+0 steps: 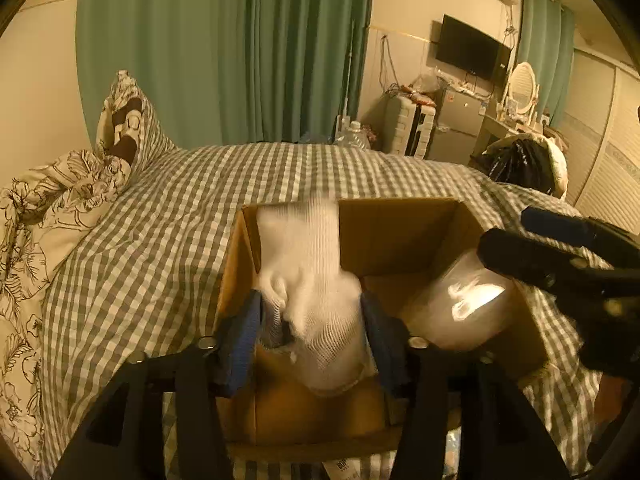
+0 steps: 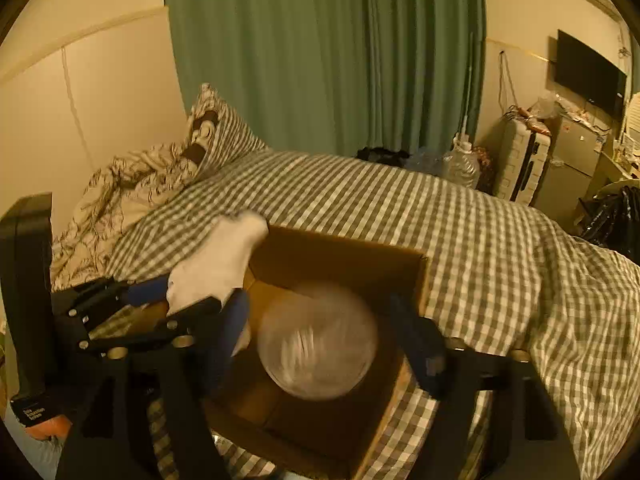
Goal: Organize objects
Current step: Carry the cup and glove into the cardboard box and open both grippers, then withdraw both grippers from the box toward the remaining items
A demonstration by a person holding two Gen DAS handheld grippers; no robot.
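The left tongs [image 1: 310,320] are clenched on a white sock [image 1: 316,280], its blue pads [image 1: 240,340] pressing the bunched fabric from both sides while the ribbed cuff stands up over the far-left corner of an open cardboard box [image 1: 400,232]. From the right wrist view, the same sock [image 2: 220,264] drapes over the box's left rim. The right tongs [image 2: 320,344] straddle a clear, rounded plastic container [image 2: 318,344], which is motion-blurred; I cannot tell whether the fingers [image 2: 228,332] actually press it or stand just off its sides. The container sits low inside the box [image 2: 344,256], toward its right half in the left wrist view [image 1: 460,300]. The box rests on a bed with a grey-and-white checked cover [image 2: 480,248], a floral duvet [image 1: 48,208] bunched at its head, green curtains [image 1: 224,52] behind.
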